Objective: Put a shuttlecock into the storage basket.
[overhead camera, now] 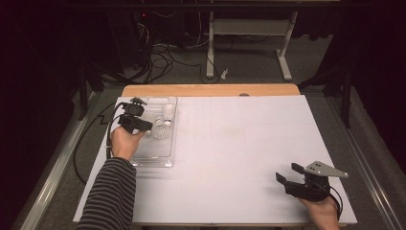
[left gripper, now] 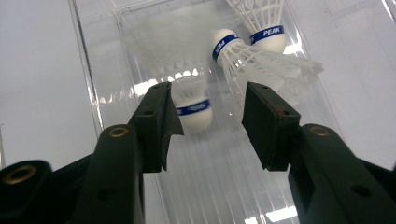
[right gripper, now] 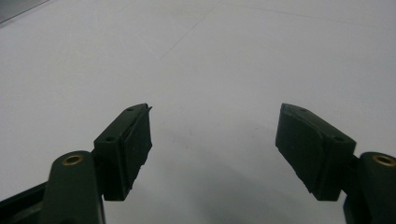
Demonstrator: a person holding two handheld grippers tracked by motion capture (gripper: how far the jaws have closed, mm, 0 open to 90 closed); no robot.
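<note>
Over at the table's left side, the left gripper (overhead camera: 146,125) hangs above a clear ribbed plastic tray (overhead camera: 160,155) that lies on the white sheet (overhead camera: 239,143) covering the wooden table (overhead camera: 210,90). Its black jaws stand apart, released, pressing on nothing; in the left gripper view a white feathered shuttlecock with a blue band round its cork (left gripper: 194,109) lies in the tray just beyond the gap, close to the left jaw but apart from it. Two more white shuttlecocks with blue bands, one tipped on its side (left gripper: 254,58) and one marked PEAK (left gripper: 268,32), lie touching farther back in the same tray. Well apart, near the table's right front corner, the right gripper (overhead camera: 286,173) rests in the person's hand, jaws wide and empty over bare sheet.
</note>
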